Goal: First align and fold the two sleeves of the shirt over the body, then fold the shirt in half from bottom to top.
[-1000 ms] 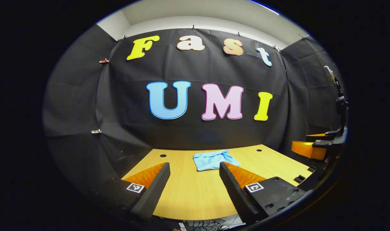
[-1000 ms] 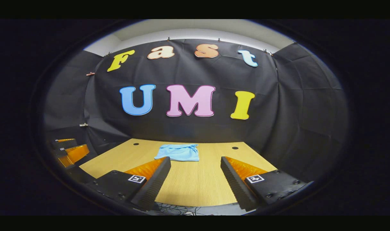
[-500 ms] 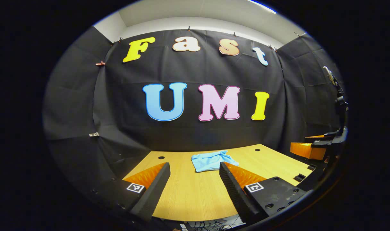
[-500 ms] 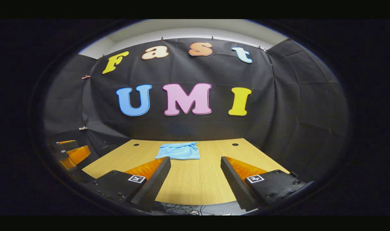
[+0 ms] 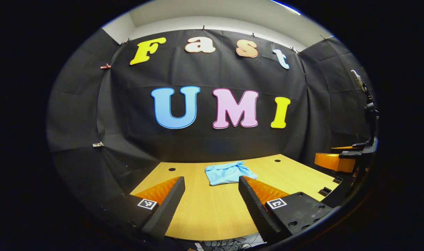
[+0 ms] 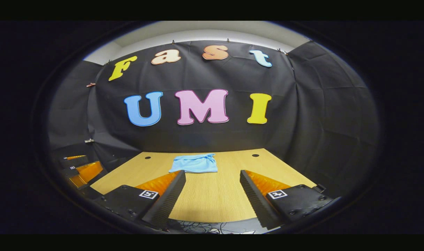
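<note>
A light blue shirt [image 5: 228, 173] lies folded into a small packet on the far half of the wooden table [image 5: 212, 209]; in the right gripper view the shirt [image 6: 194, 164] sits just beyond my left finger. My left gripper [image 5: 212, 181] hangs open above the table's near edge, well short of the shirt, with nothing between its fingers. My right gripper [image 6: 212, 174] is open too, held back over the near edge. The other gripper [image 5: 341, 158] shows at the far right of the left gripper view, and at the far left of the right gripper view [image 6: 77, 169].
Black cloth walls close in the table on three sides. Two small round holes [image 6: 255, 155] sit near the table's far edge. Cables [image 6: 198, 228] hang below the near edge.
Both grippers have drawn back and tilted slightly, so the table and shirt sit a little farther off in both views. The shirt has not moved and both grippers have stayed open.
</note>
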